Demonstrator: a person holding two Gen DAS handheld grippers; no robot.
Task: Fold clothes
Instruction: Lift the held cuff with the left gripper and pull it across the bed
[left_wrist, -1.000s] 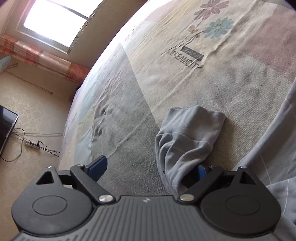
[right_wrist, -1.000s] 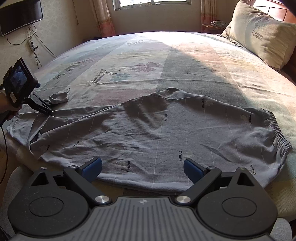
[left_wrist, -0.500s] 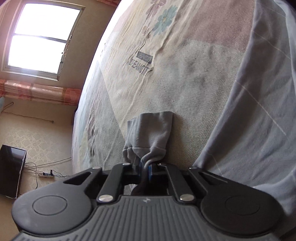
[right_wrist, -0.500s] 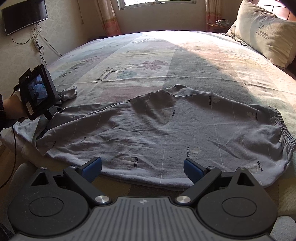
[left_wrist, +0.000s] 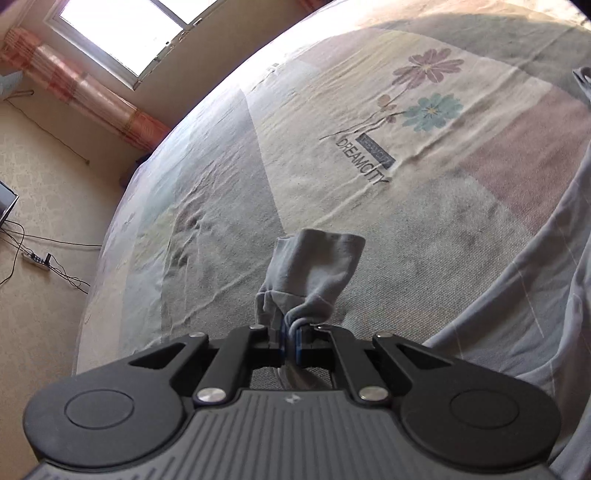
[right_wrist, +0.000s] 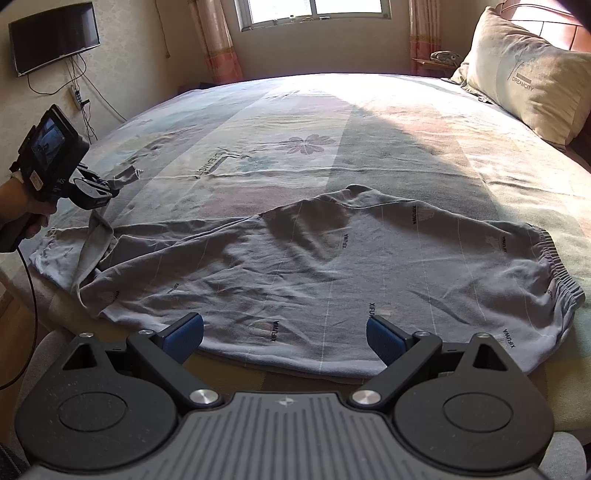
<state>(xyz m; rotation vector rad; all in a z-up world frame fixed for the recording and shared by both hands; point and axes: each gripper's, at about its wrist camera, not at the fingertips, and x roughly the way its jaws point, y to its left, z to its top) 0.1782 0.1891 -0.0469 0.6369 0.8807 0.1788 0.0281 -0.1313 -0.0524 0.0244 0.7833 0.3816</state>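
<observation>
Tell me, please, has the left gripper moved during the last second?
Yes: the left gripper has risen, lifting the trouser cuff off the bed.

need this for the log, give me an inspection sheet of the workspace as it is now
surface: bed sheet, floral print, wrinkled, part sunlit
job's things: grey trousers spread flat near the bed's front edge; one leg end lifted
clutter: pillow at the head end
grippers: left gripper jaws shut on the leg end; right gripper jaws open, empty, above the trousers' near edge
cables: power strip with wires on the floor; cord below the wall tv
surroundings: window, curtains, nightstand
</observation>
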